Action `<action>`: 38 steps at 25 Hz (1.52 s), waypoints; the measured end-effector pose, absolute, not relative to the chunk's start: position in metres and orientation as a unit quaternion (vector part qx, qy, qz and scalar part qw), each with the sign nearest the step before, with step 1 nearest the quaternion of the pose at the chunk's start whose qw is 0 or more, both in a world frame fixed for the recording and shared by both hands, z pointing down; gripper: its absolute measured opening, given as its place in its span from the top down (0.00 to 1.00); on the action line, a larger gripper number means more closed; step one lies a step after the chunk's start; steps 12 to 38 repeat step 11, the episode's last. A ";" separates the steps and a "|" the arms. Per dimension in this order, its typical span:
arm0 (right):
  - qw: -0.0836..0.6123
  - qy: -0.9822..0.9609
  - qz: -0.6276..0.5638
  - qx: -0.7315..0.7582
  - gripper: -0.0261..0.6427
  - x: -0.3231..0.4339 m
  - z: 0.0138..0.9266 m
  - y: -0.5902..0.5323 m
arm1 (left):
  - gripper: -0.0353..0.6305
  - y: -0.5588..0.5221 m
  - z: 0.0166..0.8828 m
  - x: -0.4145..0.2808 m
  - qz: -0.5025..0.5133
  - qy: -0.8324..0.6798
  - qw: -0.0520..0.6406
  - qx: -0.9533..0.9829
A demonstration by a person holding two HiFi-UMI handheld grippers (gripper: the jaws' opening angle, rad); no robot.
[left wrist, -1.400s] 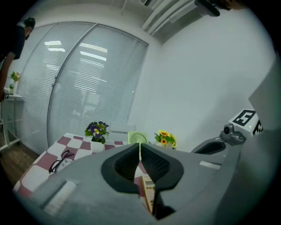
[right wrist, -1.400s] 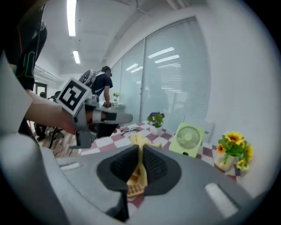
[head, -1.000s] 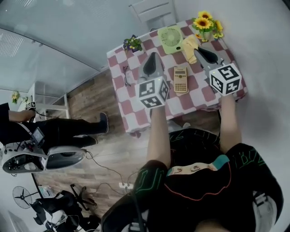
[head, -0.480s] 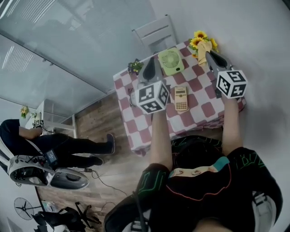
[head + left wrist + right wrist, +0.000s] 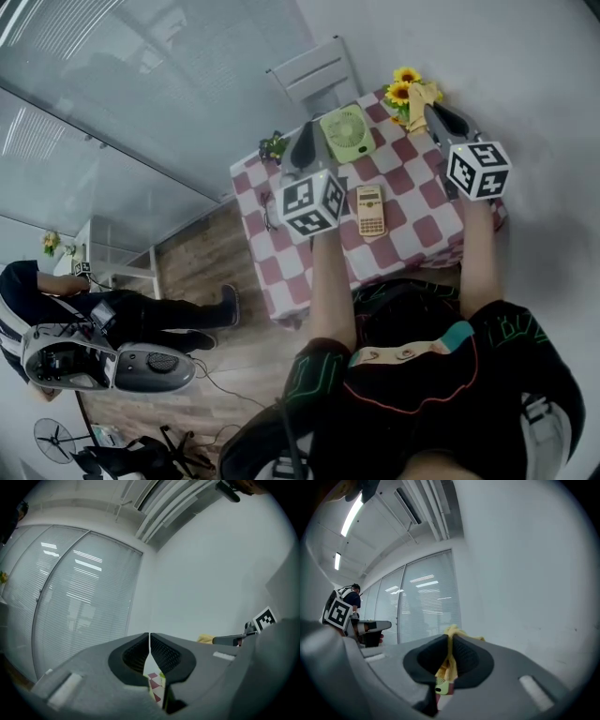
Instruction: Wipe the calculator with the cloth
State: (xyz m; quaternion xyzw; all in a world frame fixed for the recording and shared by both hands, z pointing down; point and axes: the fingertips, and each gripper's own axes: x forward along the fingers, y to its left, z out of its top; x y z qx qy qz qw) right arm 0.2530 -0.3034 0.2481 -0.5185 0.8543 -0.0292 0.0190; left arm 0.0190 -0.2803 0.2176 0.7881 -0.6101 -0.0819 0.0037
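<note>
The beige calculator lies flat on the red-and-white checked table, between my two arms. My right gripper is held above the table's far right corner, shut on the yellow cloth. In the right gripper view the cloth is pinched between the jaws of that gripper and bunches over their tips. My left gripper hovers over the table's far left part, left of the calculator. Its jaws are closed together with nothing between them. Both grippers point up at the wall.
A green fan lies at the table's back. Sunflowers stand at the back right corner, a small plant at the back left, glasses near the left edge. A white chair stands behind. A person sits far left.
The right gripper has taken the yellow cloth off the table and lifted it. Both grippers have risen and tilted upward; the calculator has not moved.
</note>
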 end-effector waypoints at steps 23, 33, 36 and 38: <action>0.018 0.856 -0.021 -0.516 0.91 0.252 0.246 -0.308 | 0.93 -0.284 0.224 0.013 -0.082 -0.619 0.006 0.781; 0.018 0.856 -0.021 -0.516 0.91 0.252 0.246 -0.308 | 0.93 -0.284 0.224 0.013 -0.082 -0.619 0.006 0.781; 0.018 0.856 -0.021 -0.516 0.91 0.252 0.246 -0.308 | 0.93 -0.284 0.224 0.013 -0.082 -0.619 0.006 0.781; 0.018 0.856 -0.021 -0.516 0.91 0.252 0.246 -0.308 | 0.93 -0.284 0.224 0.013 -0.082 -0.619 0.006 0.781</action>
